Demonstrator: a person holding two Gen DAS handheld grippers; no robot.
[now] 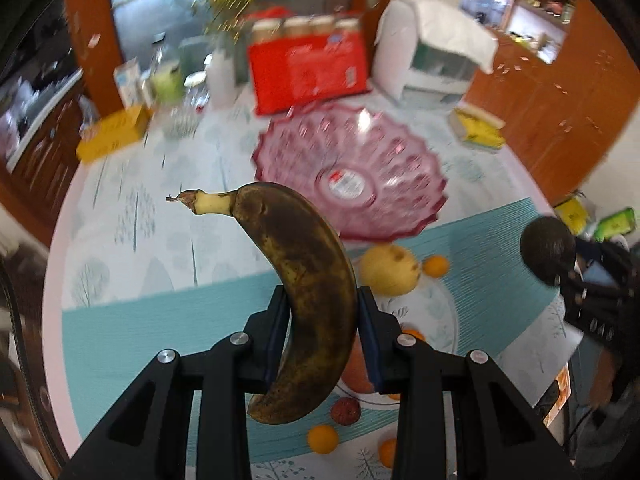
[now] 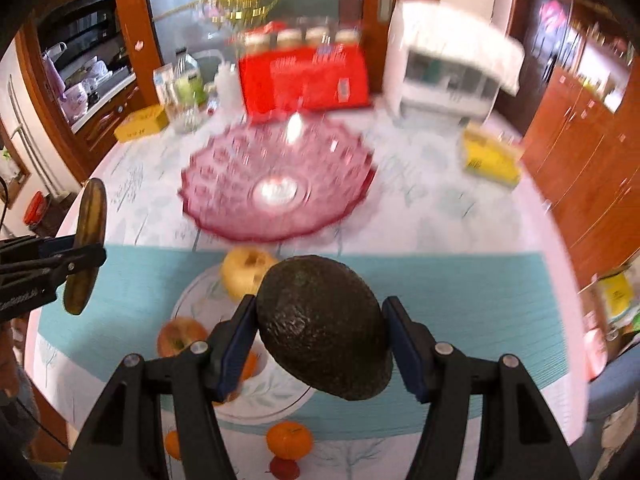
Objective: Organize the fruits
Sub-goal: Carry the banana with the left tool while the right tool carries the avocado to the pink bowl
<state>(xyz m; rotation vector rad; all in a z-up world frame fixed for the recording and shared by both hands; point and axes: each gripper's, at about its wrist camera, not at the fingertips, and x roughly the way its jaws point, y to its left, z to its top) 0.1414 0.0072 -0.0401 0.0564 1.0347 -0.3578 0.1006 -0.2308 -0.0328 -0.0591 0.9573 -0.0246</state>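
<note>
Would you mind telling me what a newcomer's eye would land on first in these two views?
A browned banana clamped in the left gripper fills one view, a dark avocado in the right gripper the other. Behind both, an empty pink glass bowl sits mid-table.

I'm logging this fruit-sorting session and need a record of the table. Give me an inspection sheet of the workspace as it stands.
Surface: round table under a pale tree-print cloth, with a teal woven placemat.
Job's things: empty pink cut-glass bowl; yellow pear, red apple and small oranges near a clear plate.
Clutter: red carton, yellow boxes, bottles, white appliance.
Grippers: left gripper shut on a brown overripe banana; right gripper shut on a dark avocado; both above the table.
Cables: thin dark cable at the left edge.
Surroundings: wooden cabinets, glass door.
</note>
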